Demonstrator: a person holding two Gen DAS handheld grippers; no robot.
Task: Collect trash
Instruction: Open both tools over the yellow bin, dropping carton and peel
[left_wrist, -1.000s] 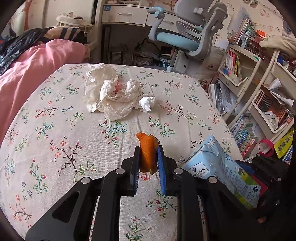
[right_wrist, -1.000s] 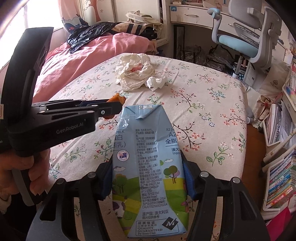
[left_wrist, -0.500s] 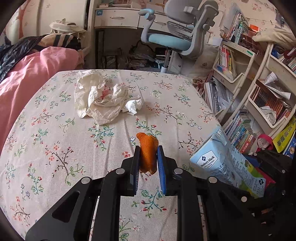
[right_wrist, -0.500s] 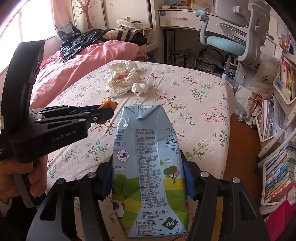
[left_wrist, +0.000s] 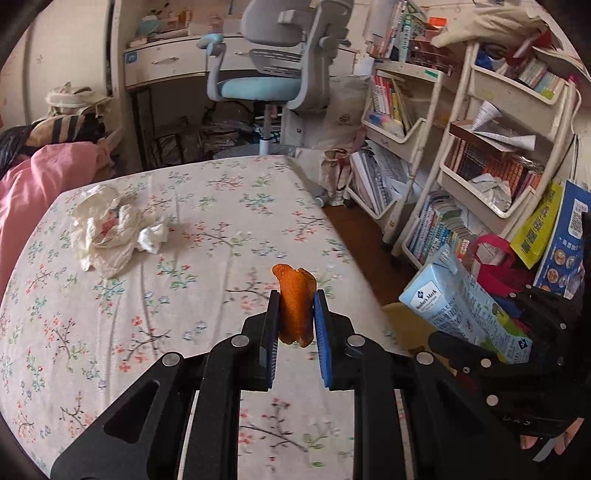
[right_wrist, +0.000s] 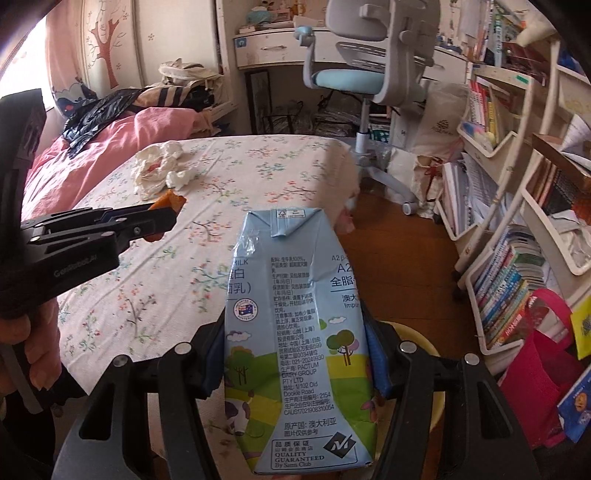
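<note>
crumpled paper (left_wrist: 107, 230) on bed (left_wrist: 207, 229) | yellow bin (right_wrist: 413, 334) under milk carton (right_wrist: 299, 332)

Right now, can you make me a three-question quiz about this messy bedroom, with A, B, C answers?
1. Where is the crumpled paper?
A. on the flowered bedspread
B. on the chair
C. on the floor

2. What colour is the peel in the left tongs?
A. green
B. orange
C. purple

3. What are the right tongs doing?
A. hanging open with nothing between them
B. squeezing the milk carton
C. gripping a book

Answers:
1 A, the paper lies on the bedspread near the pink quilt.
2 B, the piece between the pads is orange.
3 B, the pads press both sides of the carton.
</note>
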